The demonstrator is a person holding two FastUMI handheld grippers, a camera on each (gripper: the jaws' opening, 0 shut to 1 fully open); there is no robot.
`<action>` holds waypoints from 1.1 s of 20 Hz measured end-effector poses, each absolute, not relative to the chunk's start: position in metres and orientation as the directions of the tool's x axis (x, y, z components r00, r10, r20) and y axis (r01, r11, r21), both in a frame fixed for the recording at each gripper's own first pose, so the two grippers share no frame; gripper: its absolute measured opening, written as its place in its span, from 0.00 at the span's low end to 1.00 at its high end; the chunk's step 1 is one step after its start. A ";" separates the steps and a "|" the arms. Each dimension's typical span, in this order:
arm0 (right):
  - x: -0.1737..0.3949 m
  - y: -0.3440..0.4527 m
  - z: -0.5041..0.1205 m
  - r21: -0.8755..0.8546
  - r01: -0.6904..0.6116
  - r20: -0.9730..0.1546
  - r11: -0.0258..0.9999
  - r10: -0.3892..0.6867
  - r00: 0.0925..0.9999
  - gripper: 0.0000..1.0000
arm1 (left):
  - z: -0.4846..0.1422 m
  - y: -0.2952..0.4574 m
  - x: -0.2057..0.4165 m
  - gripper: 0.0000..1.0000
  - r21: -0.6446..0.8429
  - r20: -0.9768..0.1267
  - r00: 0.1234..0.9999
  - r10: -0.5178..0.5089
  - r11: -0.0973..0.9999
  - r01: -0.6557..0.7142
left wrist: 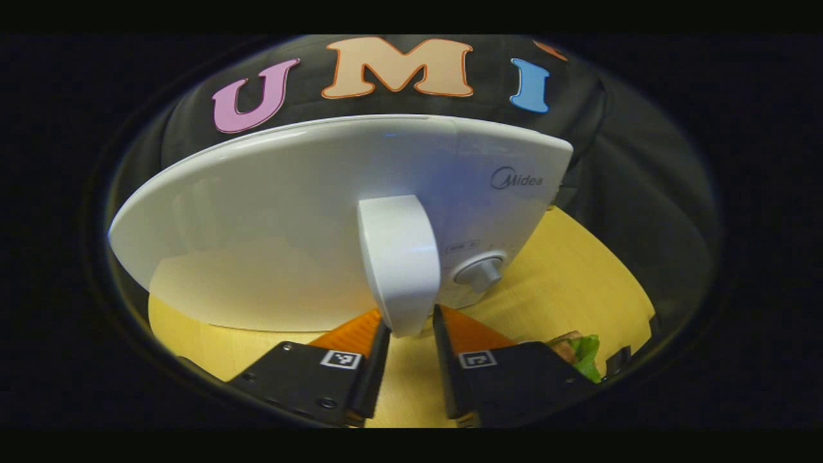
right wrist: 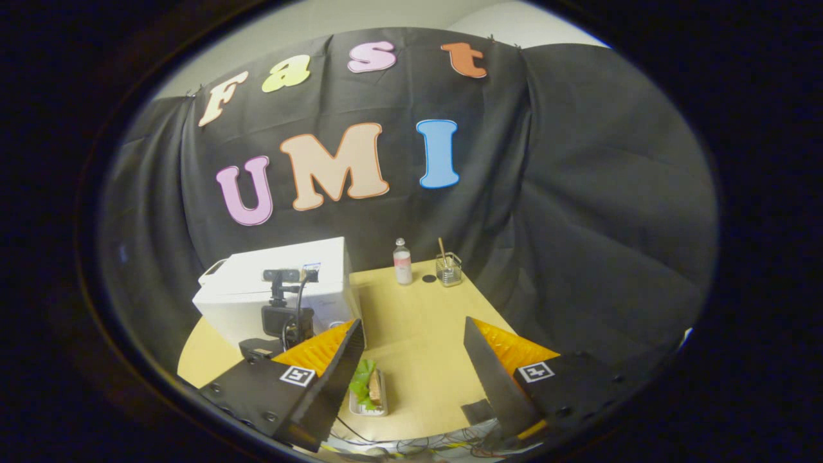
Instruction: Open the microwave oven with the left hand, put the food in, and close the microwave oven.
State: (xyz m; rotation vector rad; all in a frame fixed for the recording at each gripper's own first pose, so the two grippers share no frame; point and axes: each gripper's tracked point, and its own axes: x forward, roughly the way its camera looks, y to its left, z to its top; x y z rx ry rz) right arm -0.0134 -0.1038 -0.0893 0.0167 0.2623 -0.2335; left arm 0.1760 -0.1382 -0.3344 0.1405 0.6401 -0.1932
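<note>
The white microwave [left wrist: 270, 212] fills the left gripper view, its door shut flush and its upright handle [left wrist: 398, 257] in the middle. My left gripper [left wrist: 411, 318] is shut on the handle's lower end, one finger on each side. A round knob [left wrist: 481, 271] sits just right of the handle. The food [left wrist: 582, 354], a sandwich with green lettuce, peeks in at the lower right. In the right gripper view the right gripper [right wrist: 413, 325] hangs open above the table, holding nothing. The food [right wrist: 368, 386] lies in a small tray just right of its left finger. The microwave [right wrist: 276, 283] stands at the back left, with the left gripper's body [right wrist: 283, 315] before it.
The wooden table [right wrist: 418, 334] carries a small bottle [right wrist: 402, 260], a glass holder with a stick [right wrist: 449, 269] and a small dark disc [right wrist: 429, 278] at its far edge. Cables [right wrist: 411, 444] run along the near edge. Black cloth walls close in behind and to the right.
</note>
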 end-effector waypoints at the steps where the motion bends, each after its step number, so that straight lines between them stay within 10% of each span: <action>1: -0.013 -0.103 -0.089 -0.016 0.227 -0.258 0.974 -0.223 0.940 0.92 | -0.332 -0.138 0.175 0.29 0.064 -0.606 0.784 -0.137 0.974 0.219; 22: -0.026 -0.095 -0.113 0.014 0.179 -0.325 0.984 -0.165 0.931 0.92 | -0.329 -0.137 0.172 0.05 -0.005 -0.555 0.819 -0.147 0.985 0.174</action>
